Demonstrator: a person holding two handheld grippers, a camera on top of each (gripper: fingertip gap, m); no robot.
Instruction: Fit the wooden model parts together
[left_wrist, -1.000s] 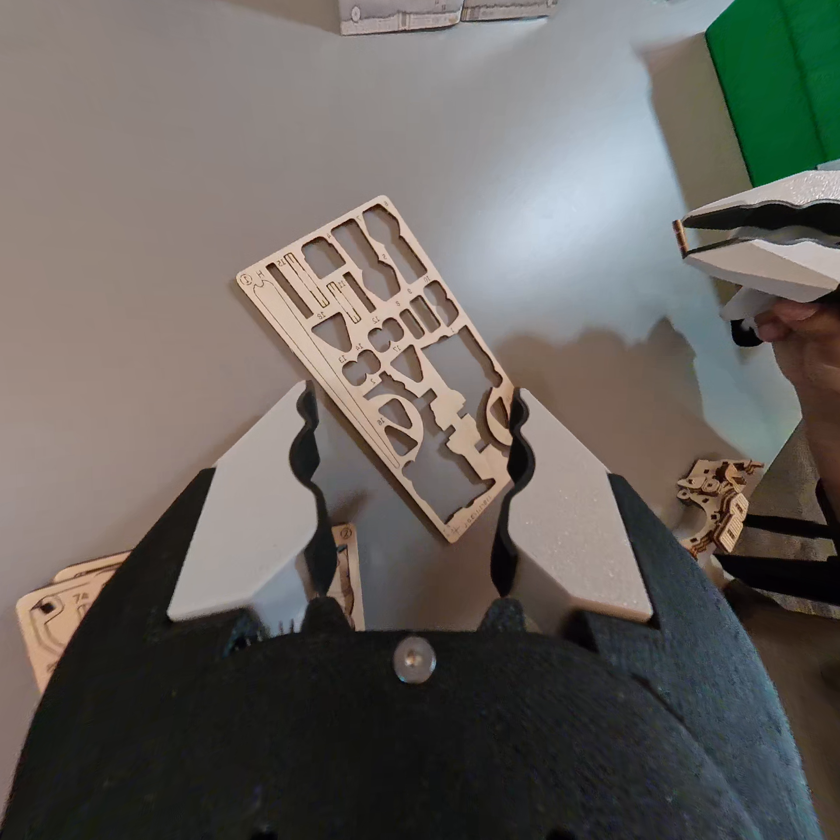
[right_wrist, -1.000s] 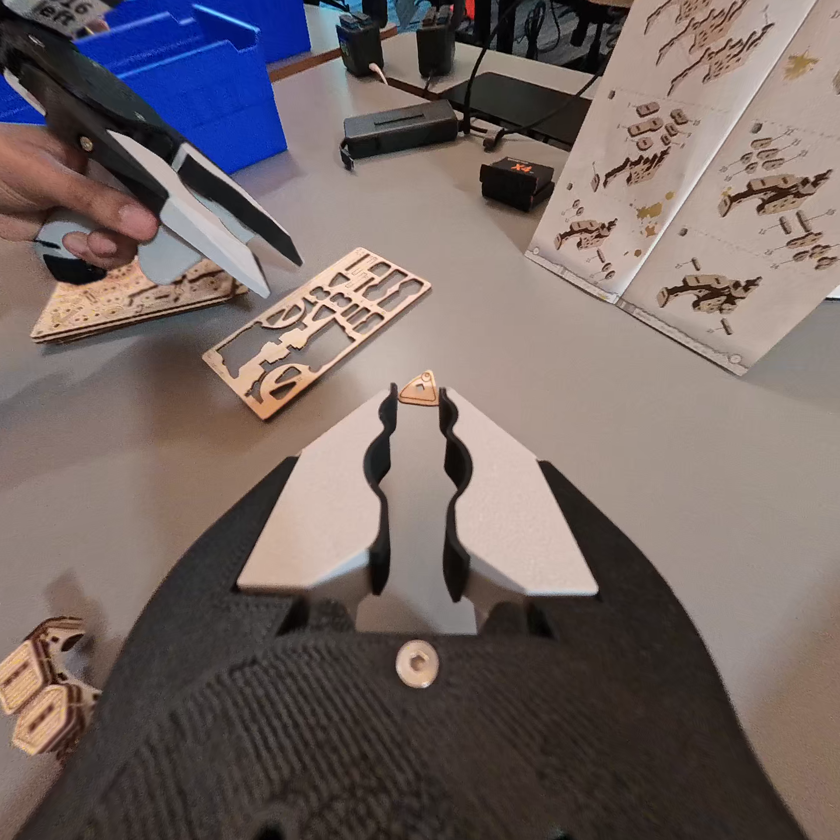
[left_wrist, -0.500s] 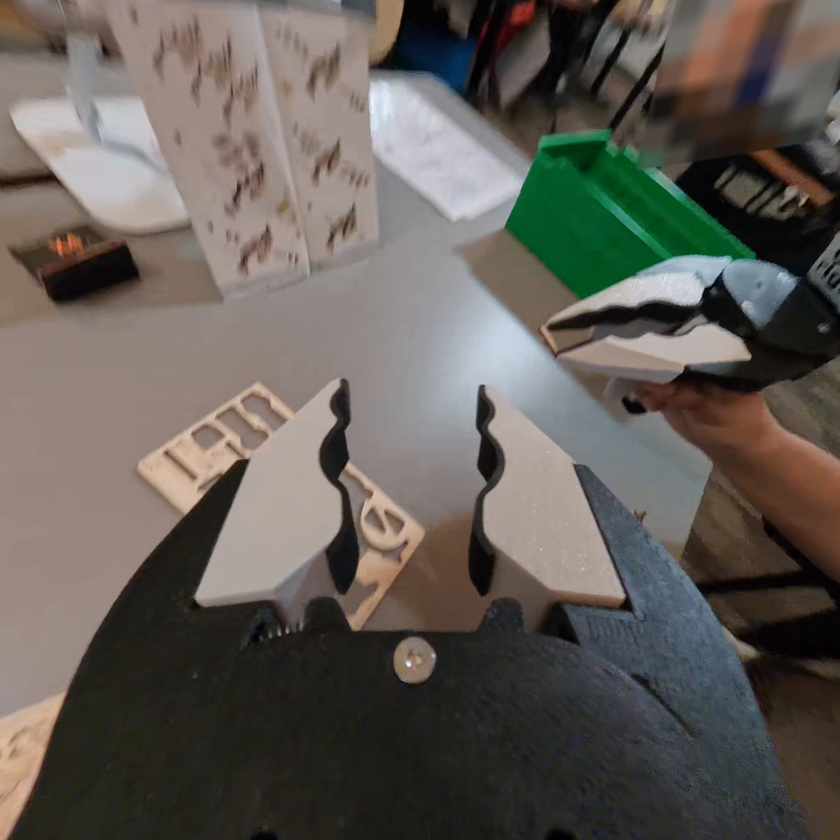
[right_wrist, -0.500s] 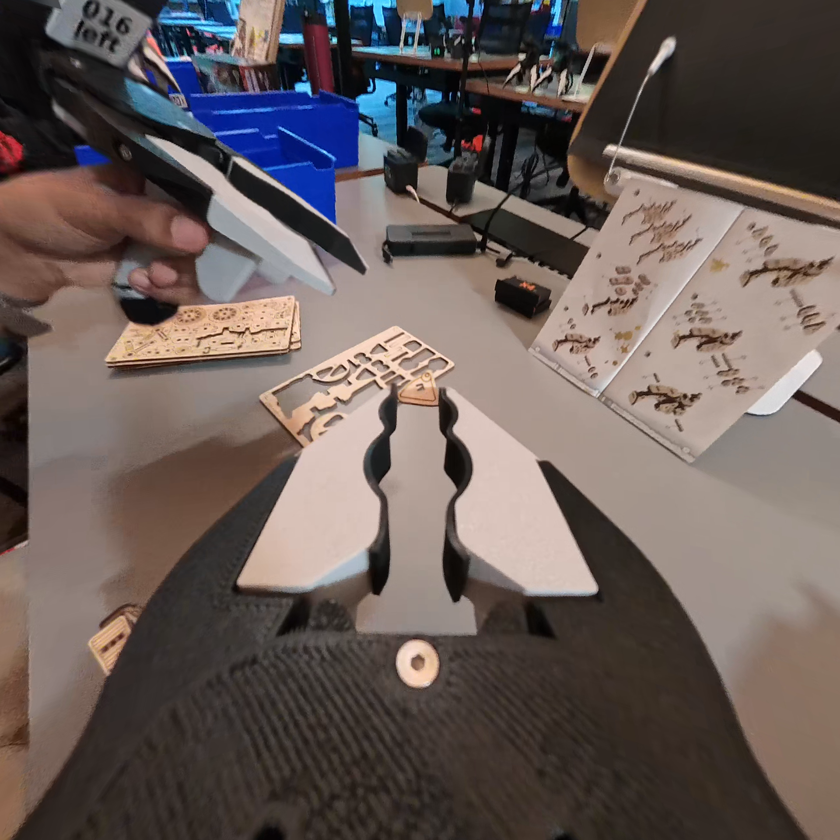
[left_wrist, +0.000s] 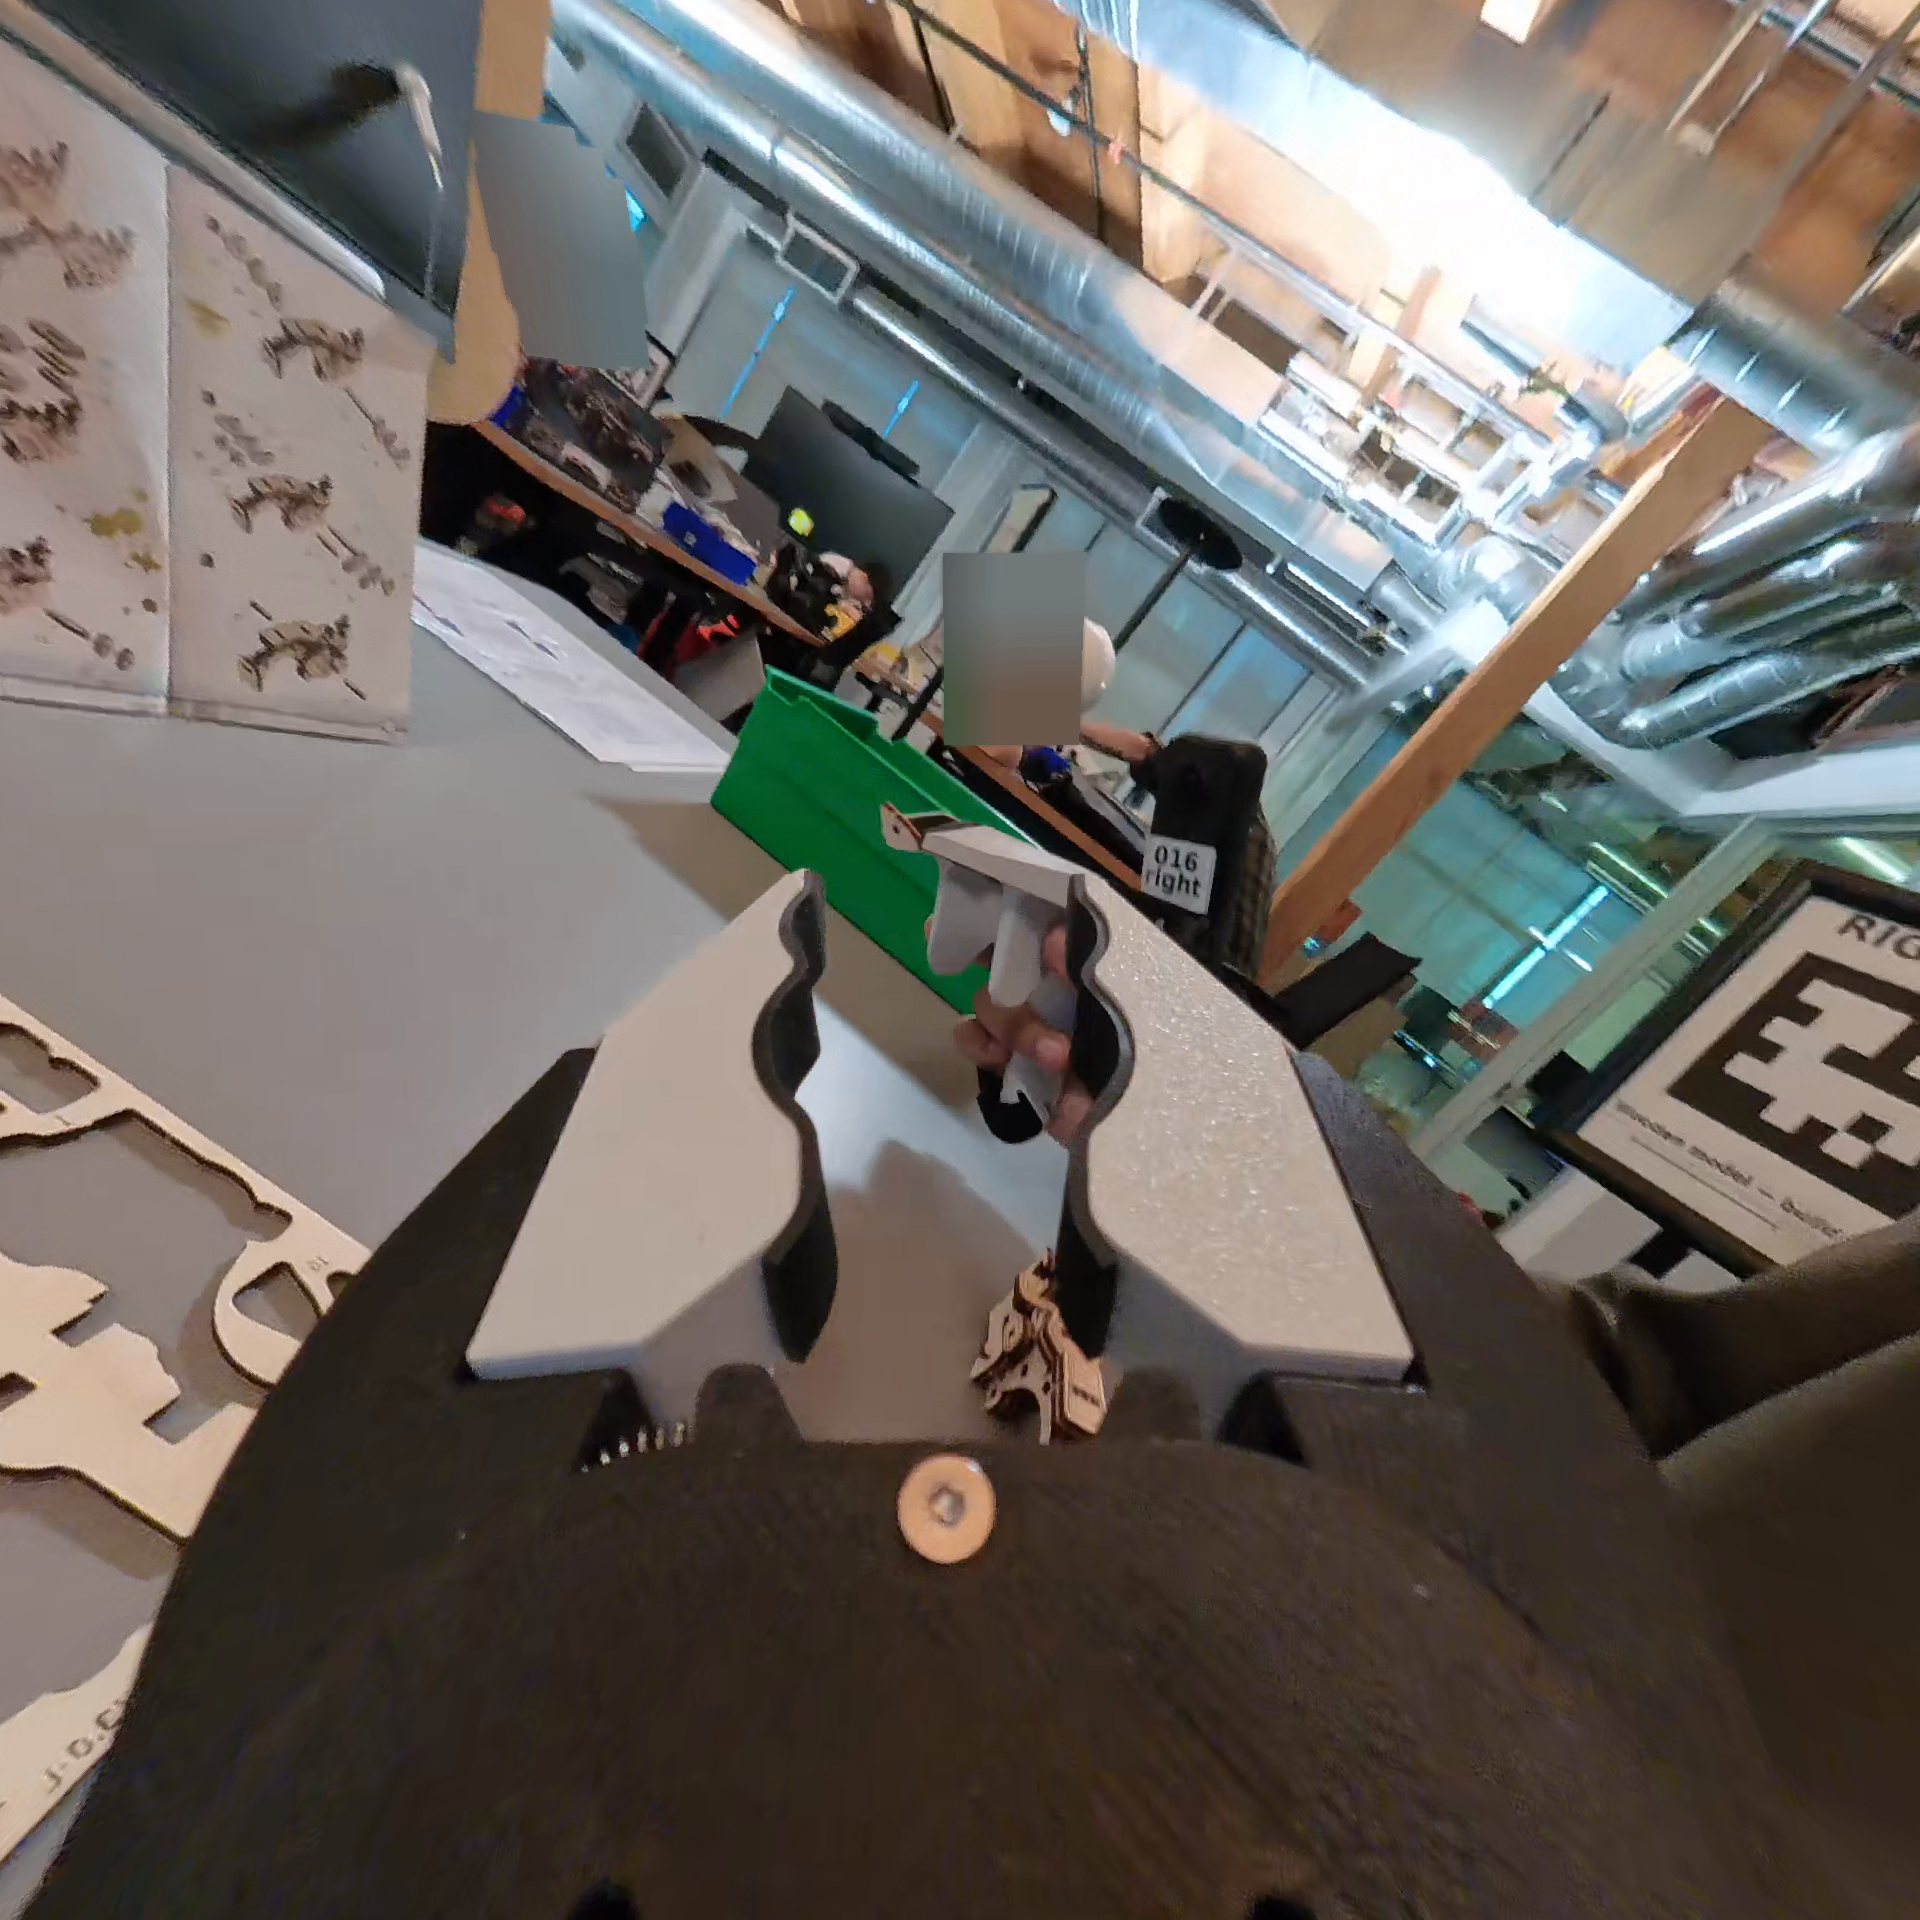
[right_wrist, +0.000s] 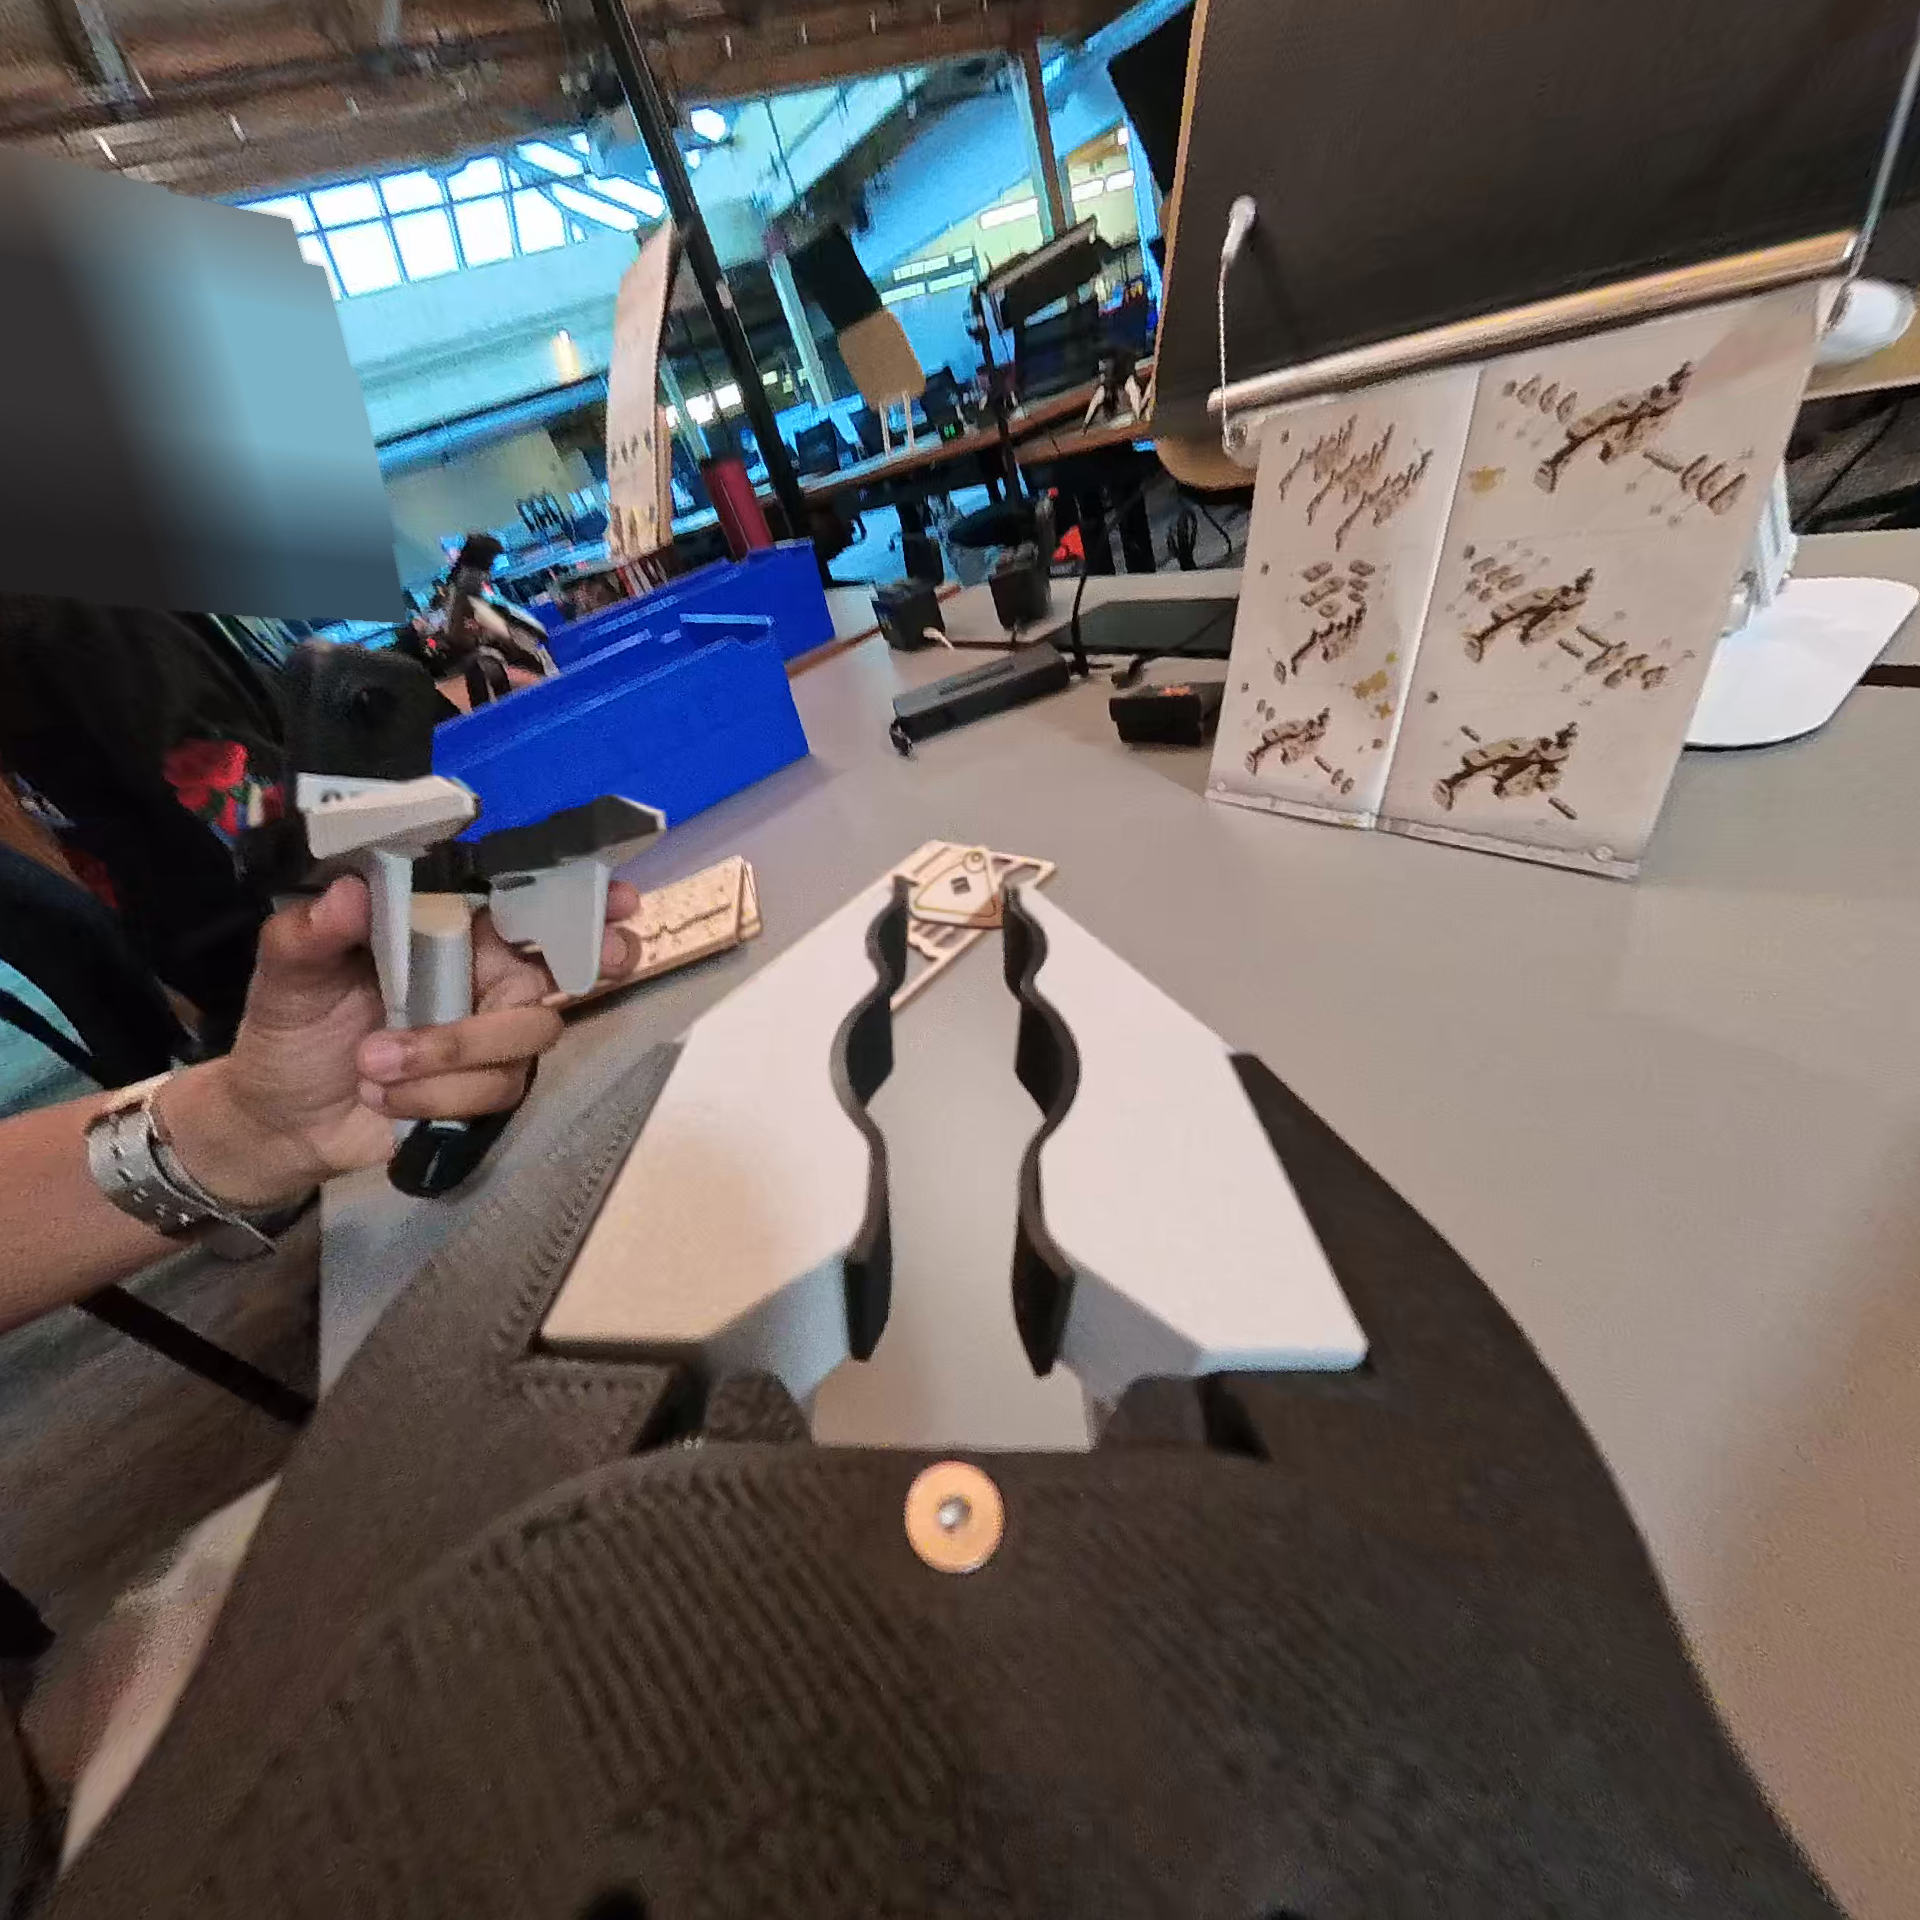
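Your right gripper (right_wrist: 948, 914) pinches a small triangular wooden part (right_wrist: 958, 891) at its fingertips, raised above the table (right_wrist: 1455, 1039). Your left gripper (left_wrist: 940, 935) is spread and empty. The half-built model (left_wrist: 1034, 1351) lies near, below it. Judged step: transfer to assembly. Next: seize the model, align the slot.

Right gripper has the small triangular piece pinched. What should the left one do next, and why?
Probably lower the left gripper to grasp the part-built wooden model on the table. It is open and empty, while the right gripper already pinches the triangular piece, which needs something to fit into.
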